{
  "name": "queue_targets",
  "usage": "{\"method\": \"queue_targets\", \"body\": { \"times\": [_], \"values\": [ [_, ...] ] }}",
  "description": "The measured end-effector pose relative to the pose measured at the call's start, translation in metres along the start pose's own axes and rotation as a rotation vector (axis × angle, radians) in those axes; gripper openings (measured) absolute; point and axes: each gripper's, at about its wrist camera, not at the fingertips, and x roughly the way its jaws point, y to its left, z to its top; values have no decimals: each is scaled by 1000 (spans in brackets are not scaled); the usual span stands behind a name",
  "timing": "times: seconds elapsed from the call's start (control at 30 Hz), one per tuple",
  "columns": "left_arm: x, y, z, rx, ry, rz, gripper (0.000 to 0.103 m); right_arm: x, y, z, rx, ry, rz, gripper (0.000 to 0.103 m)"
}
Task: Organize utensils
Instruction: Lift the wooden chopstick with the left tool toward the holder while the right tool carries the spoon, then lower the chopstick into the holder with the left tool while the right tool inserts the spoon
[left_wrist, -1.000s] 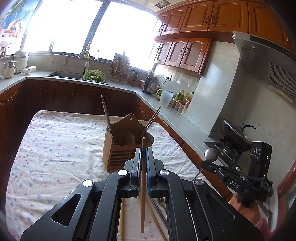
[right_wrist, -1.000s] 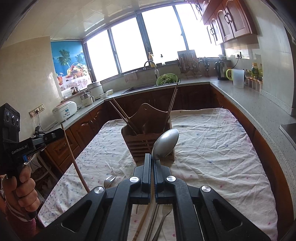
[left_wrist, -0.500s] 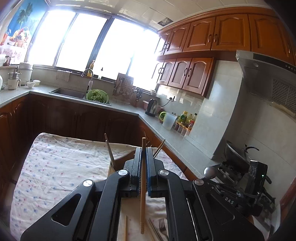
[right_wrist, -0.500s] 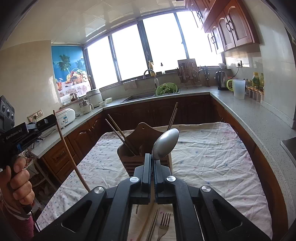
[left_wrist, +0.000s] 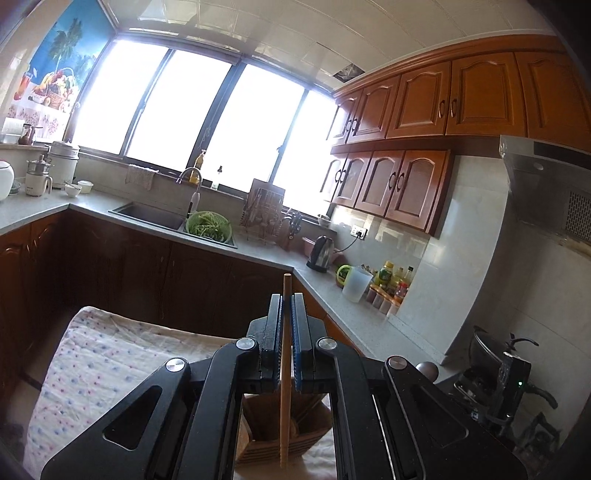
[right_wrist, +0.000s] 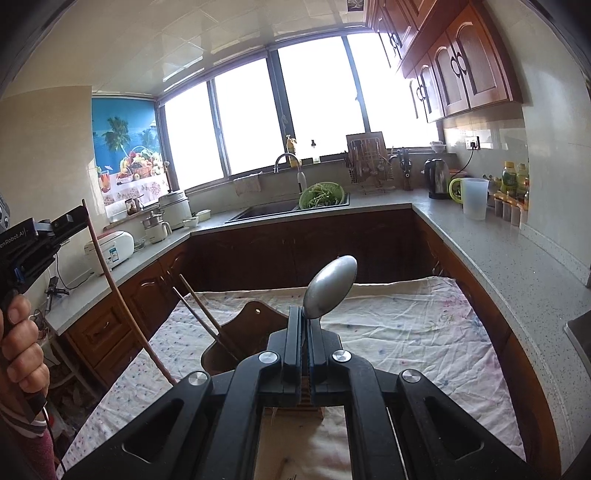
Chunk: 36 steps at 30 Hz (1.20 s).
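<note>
Chopstick work comes first: left gripper (left_wrist: 286, 314), pinched on the long wooden chopstick (left_wrist: 284, 387), should lower it upright into the slatted wooden utensil holder (left_wrist: 288, 435) at six o'clock, while right gripper (right_wrist: 305, 332) stands clamped on the steel spoon (right_wrist: 330, 287).

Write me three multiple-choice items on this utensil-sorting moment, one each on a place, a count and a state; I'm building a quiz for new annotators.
1. Where is the brown wooden utensil holder?
A. On the dotted white tablecloth
B. In the sink
C. On the windowsill

2. How many wooden chopsticks stand in the holder in the right wrist view?
A. None
B. Two
C. Five

3. What is the state of the right gripper?
A. Open and empty
B. Shut on a fork
C. Shut on the silver metal spoon

Answers: 1 A, the holder stands on the cloth-covered table. 2 B, two sticks lean out of its left side. 3 C, the spoon's bowl rises from the closed jaws.
</note>
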Motion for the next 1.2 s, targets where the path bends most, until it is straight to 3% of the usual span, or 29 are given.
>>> {"method": "queue_targets", "body": {
  "times": [0.3, 0.6, 1.0, 1.2],
  "values": [
    [39, 29, -7, -56, -43, 64, 3, 44, -3, 16, -10, -27, -20, 2],
    [54, 45, -51, -96, -64, 108, 3, 82, 2, -9, -28, 9, -41, 2],
    [78, 44, -100, -64, 43, 130, 3, 115, 0, -47, -1, 100, -28, 2],
    [83, 47, -109, -65, 75, 128, 4, 122, -4, -53, 17, 132, -13, 2]
  ]
}}
